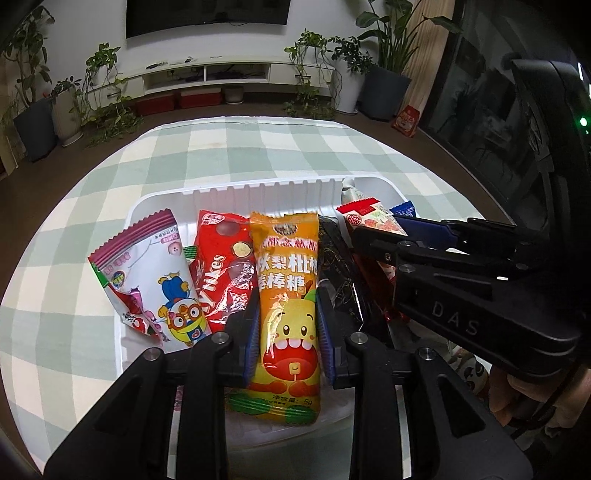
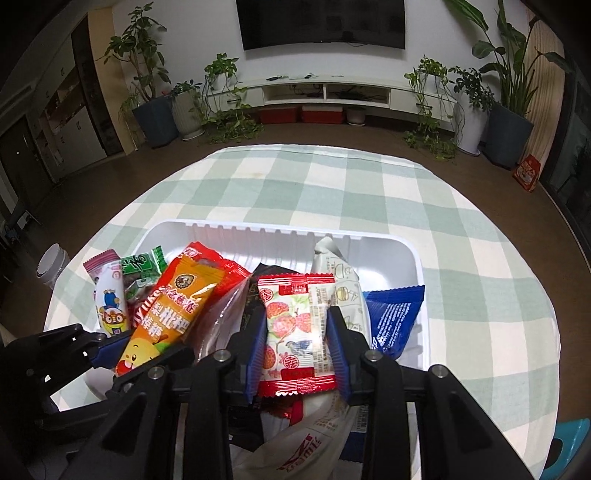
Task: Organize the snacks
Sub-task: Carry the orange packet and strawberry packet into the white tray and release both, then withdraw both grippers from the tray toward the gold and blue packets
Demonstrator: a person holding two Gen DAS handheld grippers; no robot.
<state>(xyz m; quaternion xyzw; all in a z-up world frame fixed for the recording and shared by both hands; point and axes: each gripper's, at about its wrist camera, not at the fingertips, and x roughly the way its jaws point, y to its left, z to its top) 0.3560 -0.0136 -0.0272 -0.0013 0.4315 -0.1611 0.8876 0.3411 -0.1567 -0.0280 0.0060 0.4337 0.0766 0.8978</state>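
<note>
- Two snack packets are gripped above the white tray (image 1: 155, 206), one by each gripper
- Left gripper (image 1: 288, 332) is clamped on the orange lollipop packet (image 1: 288, 295); its blue pads (image 1: 327, 332) press both long edges, and the packet points into the tray
- Right gripper (image 2: 295, 347) is clamped on the red-edged strawberry packet (image 2: 295, 325), pads against both sides, over the tray's middle
- Inside the tray lie a pink-topped cartoon packet (image 1: 147, 280), a red Yilikes packet (image 1: 221, 266), a black wrapper (image 1: 340, 273), a green packet (image 2: 144, 269), a blue packet (image 2: 391, 314) by the right wall and a pale printed pouch (image 2: 343, 280)
- Tray sits on a green-and-white checked cloth (image 2: 332, 184); potted plants (image 2: 147, 92) and a dark screen (image 2: 321, 22) stand beyond
</note>
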